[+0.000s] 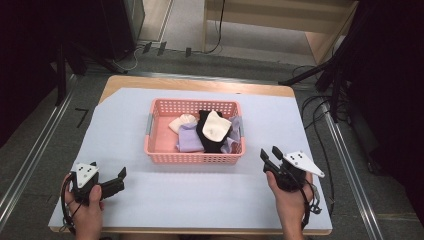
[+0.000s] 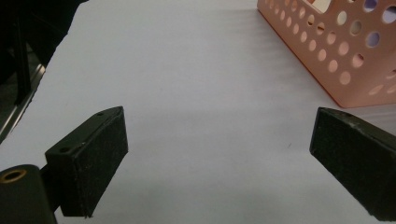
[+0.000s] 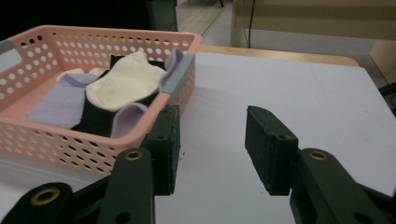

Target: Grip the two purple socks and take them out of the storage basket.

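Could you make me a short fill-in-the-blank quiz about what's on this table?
1. The socks lie inside a perforated basket whose colour is ____.
2. The cream sock lies on top of a sock whose colour is ____.
3. The left gripper holds nothing; its jaws stand ____.
4. The basket rests on a table sheet that is pale ____.

Missing words: pink; black; open; blue
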`<action>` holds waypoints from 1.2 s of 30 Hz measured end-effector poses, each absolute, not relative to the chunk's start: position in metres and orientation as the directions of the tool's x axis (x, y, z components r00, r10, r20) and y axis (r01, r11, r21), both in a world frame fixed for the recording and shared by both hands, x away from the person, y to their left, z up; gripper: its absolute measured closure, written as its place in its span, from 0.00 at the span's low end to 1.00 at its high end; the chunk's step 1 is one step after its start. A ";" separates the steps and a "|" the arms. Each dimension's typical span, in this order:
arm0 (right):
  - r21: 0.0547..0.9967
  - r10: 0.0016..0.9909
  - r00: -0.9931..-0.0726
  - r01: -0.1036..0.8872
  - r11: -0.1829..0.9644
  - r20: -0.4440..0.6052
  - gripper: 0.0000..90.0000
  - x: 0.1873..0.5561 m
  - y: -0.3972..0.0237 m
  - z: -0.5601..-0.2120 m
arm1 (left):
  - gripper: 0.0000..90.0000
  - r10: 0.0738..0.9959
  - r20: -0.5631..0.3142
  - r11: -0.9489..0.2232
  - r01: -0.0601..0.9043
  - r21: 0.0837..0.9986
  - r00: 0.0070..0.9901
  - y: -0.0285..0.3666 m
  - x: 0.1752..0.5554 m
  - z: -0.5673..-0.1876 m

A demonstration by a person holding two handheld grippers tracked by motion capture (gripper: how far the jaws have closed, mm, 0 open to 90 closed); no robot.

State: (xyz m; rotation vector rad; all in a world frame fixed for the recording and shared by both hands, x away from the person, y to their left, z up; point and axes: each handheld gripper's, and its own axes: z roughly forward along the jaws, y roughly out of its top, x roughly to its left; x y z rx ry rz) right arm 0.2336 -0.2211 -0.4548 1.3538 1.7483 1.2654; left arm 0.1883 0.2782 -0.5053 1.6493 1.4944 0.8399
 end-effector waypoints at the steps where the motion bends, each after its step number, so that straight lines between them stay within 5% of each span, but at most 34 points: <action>1: 0.922 0.943 -0.320 0.385 0.042 0.090 0.63 0.235 -0.219 -0.453 | 0.06 0.994 -0.013 -0.043 0.507 0.861 0.106 0.278 0.188 -0.505; 18: 0.893 0.902 -0.426 0.430 0.133 0.070 0.69 0.269 -0.165 -0.452 | 0.07 0.994 -0.009 -0.046 0.509 0.860 0.106 0.278 0.189 -0.505; 36: 0.856 0.906 -0.421 0.481 0.188 0.038 0.73 0.295 -0.141 -0.463 | 0.07 0.994 -0.013 -0.044 0.509 0.860 0.109 0.278 0.189 -0.506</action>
